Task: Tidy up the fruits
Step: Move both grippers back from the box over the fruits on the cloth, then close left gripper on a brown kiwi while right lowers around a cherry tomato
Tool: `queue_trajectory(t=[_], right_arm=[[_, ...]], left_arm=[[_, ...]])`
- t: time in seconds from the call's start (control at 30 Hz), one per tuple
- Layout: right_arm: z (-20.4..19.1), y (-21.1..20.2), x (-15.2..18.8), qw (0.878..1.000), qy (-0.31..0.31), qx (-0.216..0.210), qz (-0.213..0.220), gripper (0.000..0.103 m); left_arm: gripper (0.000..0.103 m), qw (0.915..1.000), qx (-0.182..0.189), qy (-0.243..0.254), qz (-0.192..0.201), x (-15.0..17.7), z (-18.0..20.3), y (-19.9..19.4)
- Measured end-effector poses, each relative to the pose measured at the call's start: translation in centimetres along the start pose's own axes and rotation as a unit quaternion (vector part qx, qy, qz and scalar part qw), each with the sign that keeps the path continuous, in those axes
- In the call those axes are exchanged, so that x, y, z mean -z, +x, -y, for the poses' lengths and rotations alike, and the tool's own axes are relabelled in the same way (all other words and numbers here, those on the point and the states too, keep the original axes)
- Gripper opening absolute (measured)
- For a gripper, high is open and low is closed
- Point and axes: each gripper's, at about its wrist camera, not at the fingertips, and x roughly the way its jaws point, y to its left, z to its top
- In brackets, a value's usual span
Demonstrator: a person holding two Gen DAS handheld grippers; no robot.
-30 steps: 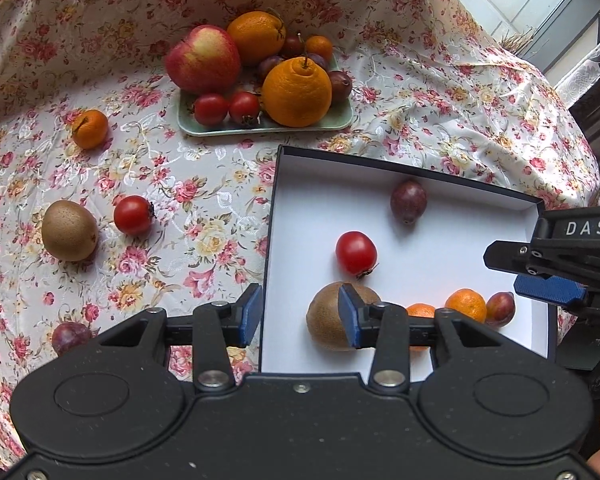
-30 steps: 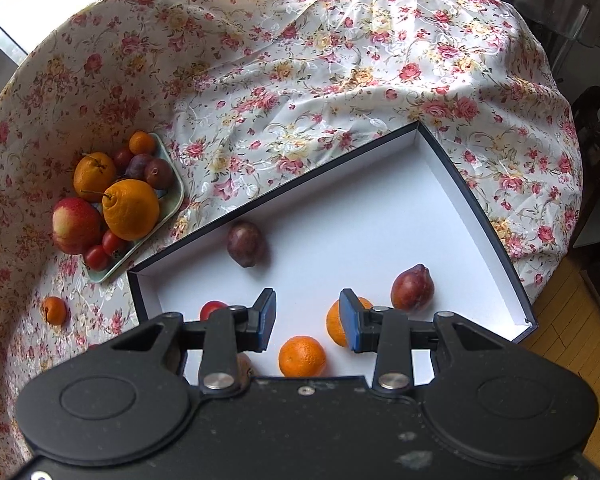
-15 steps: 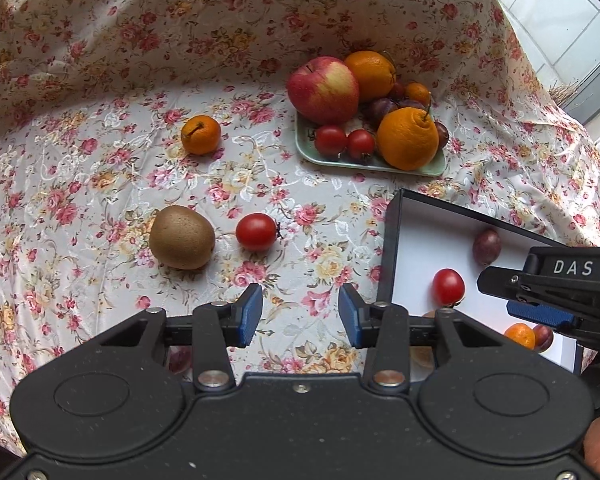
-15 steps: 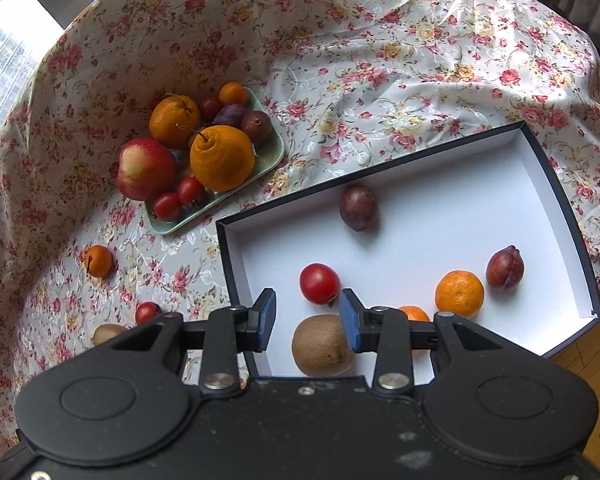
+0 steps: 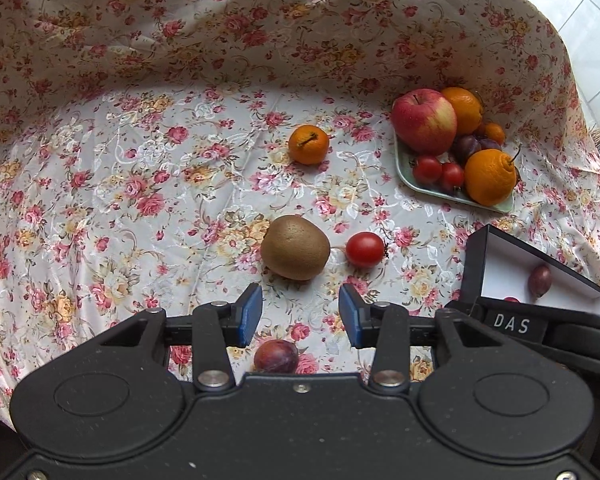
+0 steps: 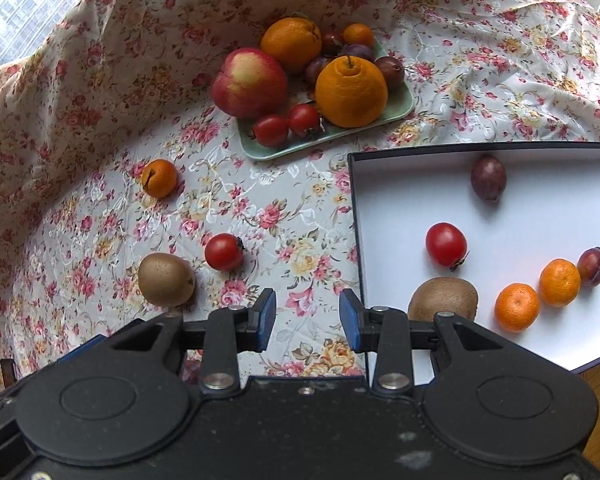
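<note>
On the floral cloth lie a brown kiwi (image 5: 295, 247), a red tomato (image 5: 365, 249), a small tangerine (image 5: 308, 144) and a dark plum (image 5: 276, 356). My left gripper (image 5: 300, 316) hangs open and empty above the cloth, just short of the kiwi, with the plum under it. My right gripper (image 6: 307, 318) is open and empty over the cloth beside the left wall of the white box (image 6: 540, 208). In the box lie a kiwi (image 6: 444, 298), a tomato (image 6: 446, 244), two tangerines (image 6: 516, 307), a plum (image 6: 592, 267) and a dark passion fruit (image 6: 488, 178).
A green tray (image 6: 396, 110) at the back holds an apple (image 6: 249, 82), oranges, tomatoes and plums. The cloth rises in folds behind and to the sides. The other gripper's black body (image 5: 540, 328) shows at the right of the left wrist view.
Both grippers have swung left, away from the box and over the cloth. The loose kiwi, tomato and plum now lie ahead of the left gripper. Neither gripper's opening has changed.
</note>
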Motion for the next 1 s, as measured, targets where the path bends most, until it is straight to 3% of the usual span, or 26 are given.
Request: queue_trajectory(t=[0.27,0.6,1.0], right_arm=[[-2.6,2.7,0.5,0.999,-0.018,-0.002,-0.036,0.038],[-3.6,3.8,-0.2,0.999,0.007,0.005,-0.035,0.038],[-4.3,4.5,-1.6,1.0,0.01,0.004,-0.021,0.038]], left_arm=[[0.051,0.9997,-0.003,-0.023,-0.002,-0.4,-3.1,-0.2],[0.051,0.9986,0.002,-0.053,-0.004,-0.9,-4.8,-0.4],[0.051,0.9987,0.001,-0.051,-0.004,-1.9,-4.9,0.4]])
